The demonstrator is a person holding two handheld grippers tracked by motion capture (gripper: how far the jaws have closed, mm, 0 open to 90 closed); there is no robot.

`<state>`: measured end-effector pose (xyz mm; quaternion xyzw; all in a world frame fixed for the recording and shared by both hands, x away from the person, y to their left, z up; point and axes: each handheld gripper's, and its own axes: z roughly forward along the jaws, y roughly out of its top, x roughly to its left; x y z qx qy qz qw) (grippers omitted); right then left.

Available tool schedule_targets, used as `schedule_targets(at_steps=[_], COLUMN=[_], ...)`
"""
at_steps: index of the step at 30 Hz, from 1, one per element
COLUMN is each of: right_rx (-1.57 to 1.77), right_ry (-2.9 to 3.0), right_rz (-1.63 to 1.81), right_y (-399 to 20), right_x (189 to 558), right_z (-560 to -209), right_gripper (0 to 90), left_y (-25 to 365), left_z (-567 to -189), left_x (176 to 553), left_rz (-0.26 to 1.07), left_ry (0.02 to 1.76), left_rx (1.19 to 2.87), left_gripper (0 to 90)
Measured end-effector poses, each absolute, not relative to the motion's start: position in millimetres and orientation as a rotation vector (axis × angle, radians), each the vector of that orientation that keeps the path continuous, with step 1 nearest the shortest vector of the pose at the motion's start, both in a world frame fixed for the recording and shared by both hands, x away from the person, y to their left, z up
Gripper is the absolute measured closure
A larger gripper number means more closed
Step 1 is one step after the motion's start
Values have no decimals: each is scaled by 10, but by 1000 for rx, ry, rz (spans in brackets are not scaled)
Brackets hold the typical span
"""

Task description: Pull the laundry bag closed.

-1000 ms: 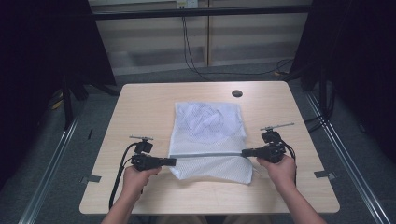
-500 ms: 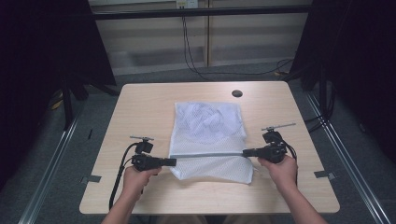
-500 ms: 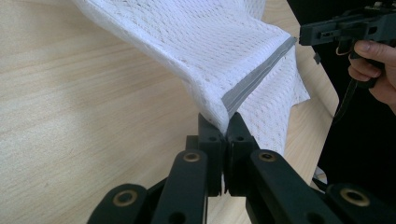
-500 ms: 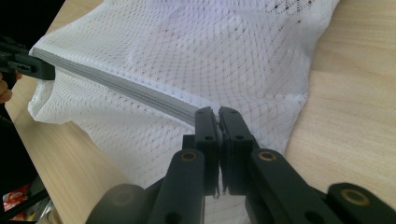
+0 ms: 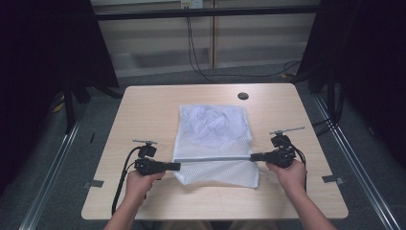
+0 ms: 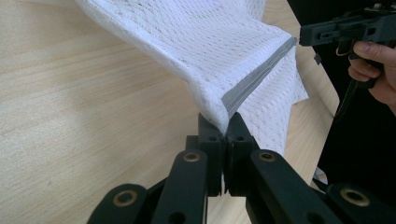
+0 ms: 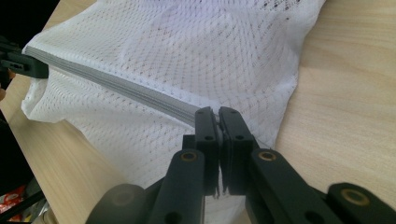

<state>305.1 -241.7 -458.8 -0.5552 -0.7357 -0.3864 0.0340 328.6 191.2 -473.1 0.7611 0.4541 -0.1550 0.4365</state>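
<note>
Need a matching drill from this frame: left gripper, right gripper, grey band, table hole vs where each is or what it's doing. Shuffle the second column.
Things:
1. left gripper
2. right gripper
3. grey band
4. round dark hole in the table

Places or states:
A. stretched taut across the white mesh bag, from one gripper to the other
B. far side of the tabletop, beyond the bag
C. shut on the band's end at the bag's right edge in the high view
D. shut on the band's end at the bag's left edge in the high view

Pairs: 1-D, 2-C, 3-A, 4-B
</note>
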Motion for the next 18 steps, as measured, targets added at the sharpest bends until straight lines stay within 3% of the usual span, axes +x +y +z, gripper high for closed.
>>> schedule_targets(at_steps=[18], right_rx=[-1710], right_ry=[-2259], right_rz=[-1188], right_y=[-2425], right_x=[3061], right_z=[-4596], right_gripper=[870], left_y=[1910], left_z=[-4725], left_x=[3278], left_rz=[-398], left_ry=[1129], left_rx=[1888], left_gripper=[881])
